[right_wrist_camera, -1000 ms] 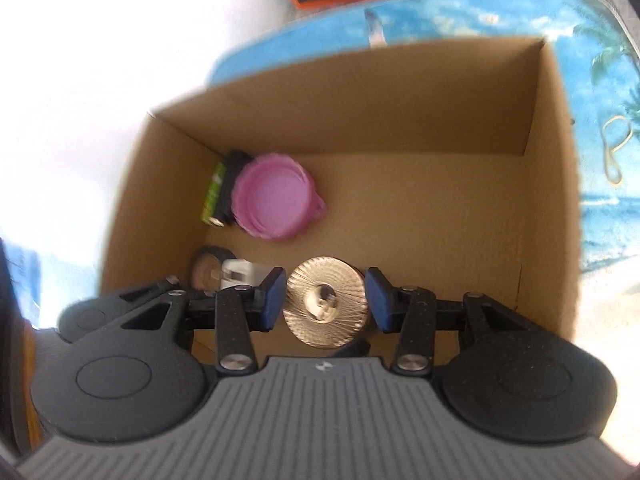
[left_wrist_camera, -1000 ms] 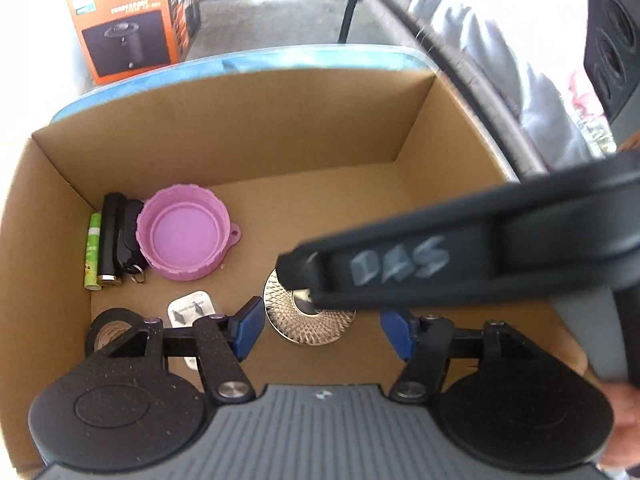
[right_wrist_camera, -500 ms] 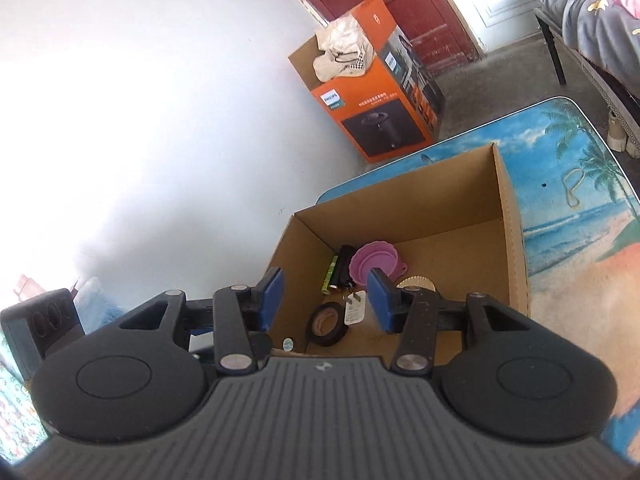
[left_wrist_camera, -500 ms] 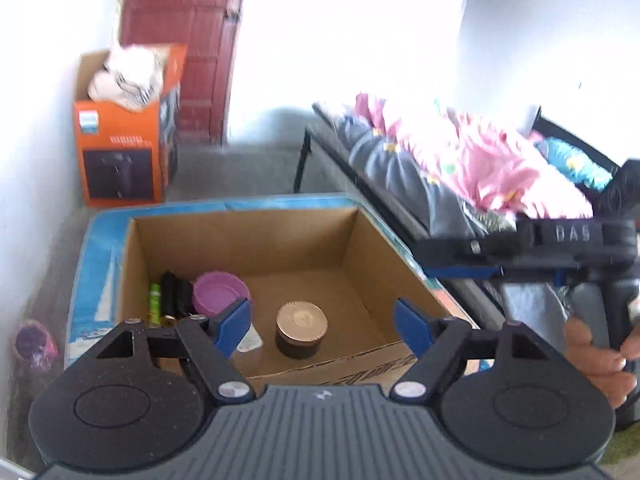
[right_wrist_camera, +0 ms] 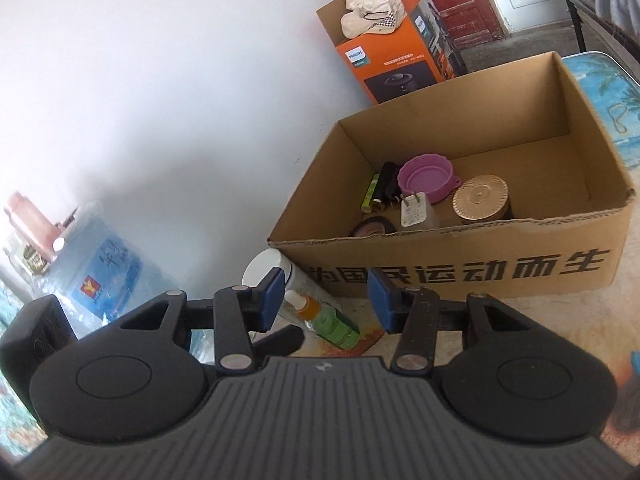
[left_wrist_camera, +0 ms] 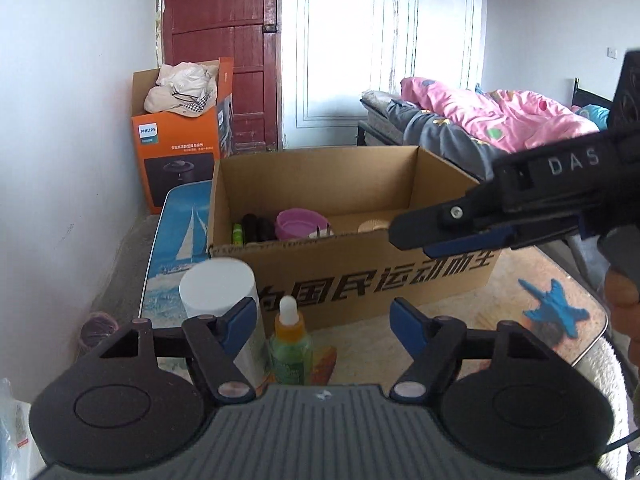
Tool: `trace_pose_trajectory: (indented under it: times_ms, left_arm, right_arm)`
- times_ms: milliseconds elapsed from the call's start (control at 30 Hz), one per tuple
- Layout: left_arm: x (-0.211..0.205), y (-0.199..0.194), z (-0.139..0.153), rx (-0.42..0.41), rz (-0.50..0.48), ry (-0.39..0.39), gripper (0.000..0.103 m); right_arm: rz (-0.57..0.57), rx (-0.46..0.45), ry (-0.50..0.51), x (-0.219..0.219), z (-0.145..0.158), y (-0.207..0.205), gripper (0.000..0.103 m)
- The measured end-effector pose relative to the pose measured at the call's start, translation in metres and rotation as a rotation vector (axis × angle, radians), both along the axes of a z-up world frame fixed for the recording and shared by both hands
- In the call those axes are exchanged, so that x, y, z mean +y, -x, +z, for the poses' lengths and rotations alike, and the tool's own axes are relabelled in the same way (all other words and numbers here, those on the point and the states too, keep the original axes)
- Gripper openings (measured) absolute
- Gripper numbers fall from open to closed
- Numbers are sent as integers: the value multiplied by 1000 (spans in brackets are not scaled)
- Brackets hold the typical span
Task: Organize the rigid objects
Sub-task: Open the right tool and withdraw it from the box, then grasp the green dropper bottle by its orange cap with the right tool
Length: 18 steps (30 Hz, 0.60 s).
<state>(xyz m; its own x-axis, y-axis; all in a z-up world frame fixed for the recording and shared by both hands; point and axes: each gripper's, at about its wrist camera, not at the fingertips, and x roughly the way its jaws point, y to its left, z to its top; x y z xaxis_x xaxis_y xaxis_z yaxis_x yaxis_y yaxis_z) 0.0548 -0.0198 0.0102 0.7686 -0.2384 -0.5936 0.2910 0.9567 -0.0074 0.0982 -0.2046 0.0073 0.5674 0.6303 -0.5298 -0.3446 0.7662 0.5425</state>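
An open cardboard box (left_wrist_camera: 360, 276) (right_wrist_camera: 460, 264) stands on the table. Inside lie a pink bowl (right_wrist_camera: 426, 176), a gold-lidded jar (right_wrist_camera: 480, 200), a white plug (right_wrist_camera: 414, 212), a tape roll (right_wrist_camera: 372, 228) and a green lighter (right_wrist_camera: 370, 192). In front of the box stand a white-capped bottle (left_wrist_camera: 218, 288) (right_wrist_camera: 264, 268) and a green dropper bottle (left_wrist_camera: 290, 348) (right_wrist_camera: 328, 320). My left gripper (left_wrist_camera: 322, 320) hovers near both bottles, its jaws closing, with nothing pressed between them. My right gripper (right_wrist_camera: 327, 300) (left_wrist_camera: 412, 236) is open and holds nothing, above the dropper bottle.
An orange appliance carton (left_wrist_camera: 180, 152) stands on the floor behind the table by the red door. A bed with a pink blanket (left_wrist_camera: 500, 116) runs along the right. A bagged water jug (right_wrist_camera: 104, 264) sits at the left wall. The table edge (left_wrist_camera: 592, 344) is close at the right.
Both grippers have pulled back out of the box to its near side. The gold-lidded jar that was between my right fingers now stands in the box. The two bottles have come into view.
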Motion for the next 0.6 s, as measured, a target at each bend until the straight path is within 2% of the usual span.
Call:
trace_pose_trajectory:
  times_ms: [100, 300, 500, 600]
  left_arm:
    - [2, -1, -18, 21, 7, -14, 68]
    - [-2, -6, -48, 52, 25, -103, 52]
    - [3, -14, -68, 85, 25, -110, 42]
    - [1, -20, -76, 100, 29, -103, 40]
  right_arm:
    - [60, -31, 71, 27, 1, -7, 46]
    - [130, -57, 172, 62, -8, -20, 42]
    - [180, -59, 229, 82, -23, -32, 36]
    - [184, -41, 243, 87, -30, -38, 28]
